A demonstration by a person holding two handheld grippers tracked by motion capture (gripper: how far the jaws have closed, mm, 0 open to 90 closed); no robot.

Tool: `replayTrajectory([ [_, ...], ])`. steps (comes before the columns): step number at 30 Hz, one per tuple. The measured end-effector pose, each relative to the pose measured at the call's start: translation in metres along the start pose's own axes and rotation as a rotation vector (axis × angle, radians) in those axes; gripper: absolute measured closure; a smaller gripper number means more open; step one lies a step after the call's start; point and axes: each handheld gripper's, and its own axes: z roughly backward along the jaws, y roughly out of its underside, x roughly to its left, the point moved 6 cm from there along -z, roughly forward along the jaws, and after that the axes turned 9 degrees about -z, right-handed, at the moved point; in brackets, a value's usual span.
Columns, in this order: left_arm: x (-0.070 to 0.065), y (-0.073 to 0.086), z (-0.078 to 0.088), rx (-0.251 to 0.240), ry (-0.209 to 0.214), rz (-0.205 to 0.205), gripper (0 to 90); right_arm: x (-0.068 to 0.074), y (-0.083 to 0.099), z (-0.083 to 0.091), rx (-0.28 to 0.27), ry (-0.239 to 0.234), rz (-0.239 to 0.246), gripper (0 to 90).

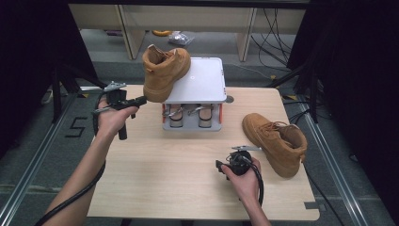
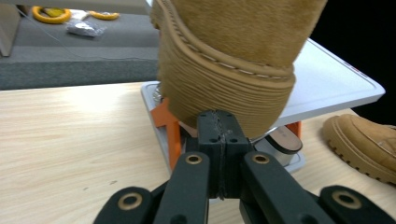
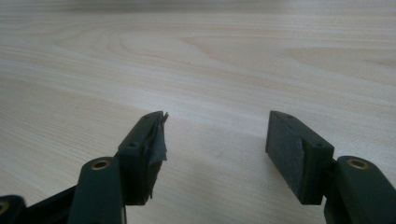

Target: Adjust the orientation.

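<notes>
A tan boot (image 1: 164,70) stands on the left edge of a white rack's top shelf (image 1: 202,80), partly overhanging it. My left gripper (image 1: 142,100) sits just below and in front of that boot's ribbed sole (image 2: 219,88), its jaws pressed together with nothing between them (image 2: 218,135). A second tan boot (image 1: 277,141) lies on the wooden table (image 1: 179,179) at the right. Near the table's front, my right gripper (image 1: 220,165) rests low over bare wood, with its jaws wide apart and empty (image 3: 217,154).
Under the white shelf, the rack's lower level holds two more shoes (image 1: 188,115) between orange posts (image 2: 170,135). Beyond the table are grey floor, cabinet legs and loose cables (image 1: 277,28). Dark stands flank both sides.
</notes>
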Motion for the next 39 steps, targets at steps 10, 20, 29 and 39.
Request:
replayTrajectory([
  [10, -0.002, -0.001, -0.001, -0.003, 0.001, 0.014, 89.9, -0.001, -0.001, 0.000, -0.013, -0.003, 0.018, 38.6],
  [20, -0.022, -0.001, -0.013, 0.001, 0.043, 0.006, 89.9, -0.001, -0.002, 0.001, -0.015, -0.007, 0.015, 38.6],
  [29, -0.037, -0.006, -0.024, 0.010, 0.068, -0.011, 89.9, -0.003, -0.003, 0.002, -0.024, 0.003, 0.025, 38.6],
  [39, -0.039, -0.007, -0.030, 0.019, 0.056, -0.012, 89.9, -0.001, -0.003, 0.004, -0.009, 0.006, -0.013, 38.6],
])
